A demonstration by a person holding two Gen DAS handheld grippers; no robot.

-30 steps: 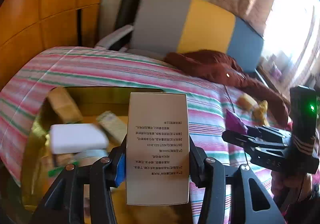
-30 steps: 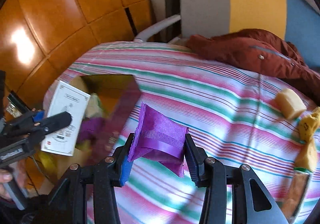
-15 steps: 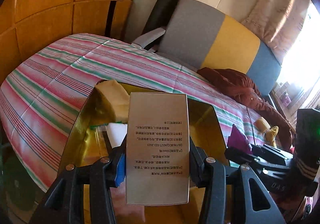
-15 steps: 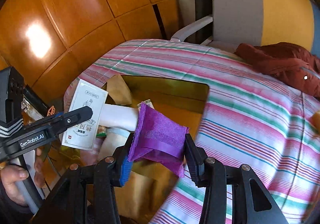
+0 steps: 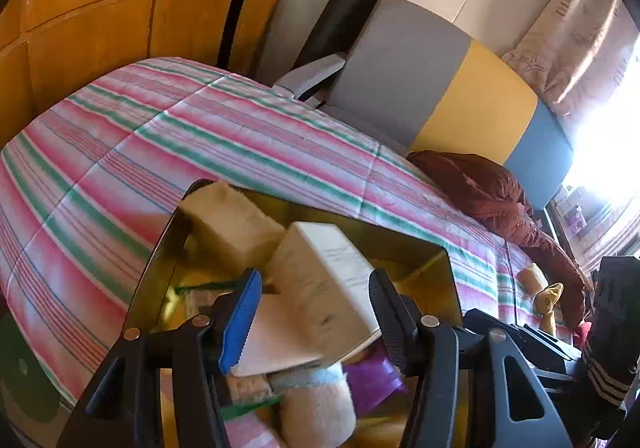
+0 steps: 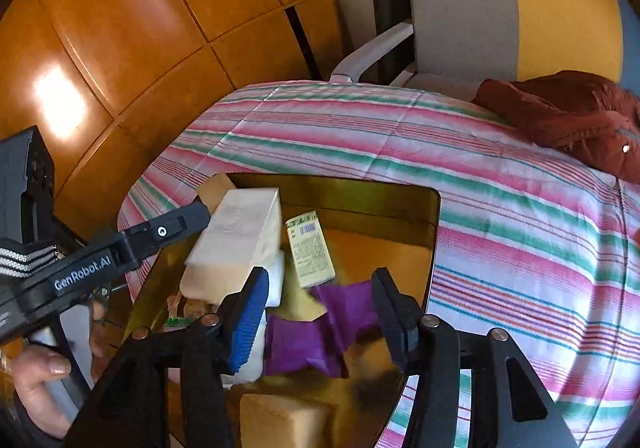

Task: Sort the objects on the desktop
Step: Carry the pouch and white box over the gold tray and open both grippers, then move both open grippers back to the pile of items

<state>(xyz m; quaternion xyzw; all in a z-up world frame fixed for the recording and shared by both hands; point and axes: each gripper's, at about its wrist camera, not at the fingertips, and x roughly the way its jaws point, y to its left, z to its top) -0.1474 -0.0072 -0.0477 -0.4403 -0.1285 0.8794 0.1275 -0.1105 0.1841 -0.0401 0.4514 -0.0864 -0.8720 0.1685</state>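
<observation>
Below both grippers, a gold tray (image 6: 434, 215) sits on a striped cloth (image 6: 500, 207). Left gripper (image 5: 316, 312) jaws are opening, the white box (image 5: 320, 280) tilting loose between them. Right gripper (image 6: 320, 312) jaws are opening, the purple pouch (image 6: 312, 340) released into the tray.

Glossy golden tray (image 6: 434, 207), matt striped cotton cloth (image 6: 500, 207), varnished wood panels (image 6: 160, 27), smooth cardboard box (image 6: 236, 244).

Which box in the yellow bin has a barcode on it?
The small green-and-cream box, lying flat beside the big white box. The big one is plain white with small print.
</observation>
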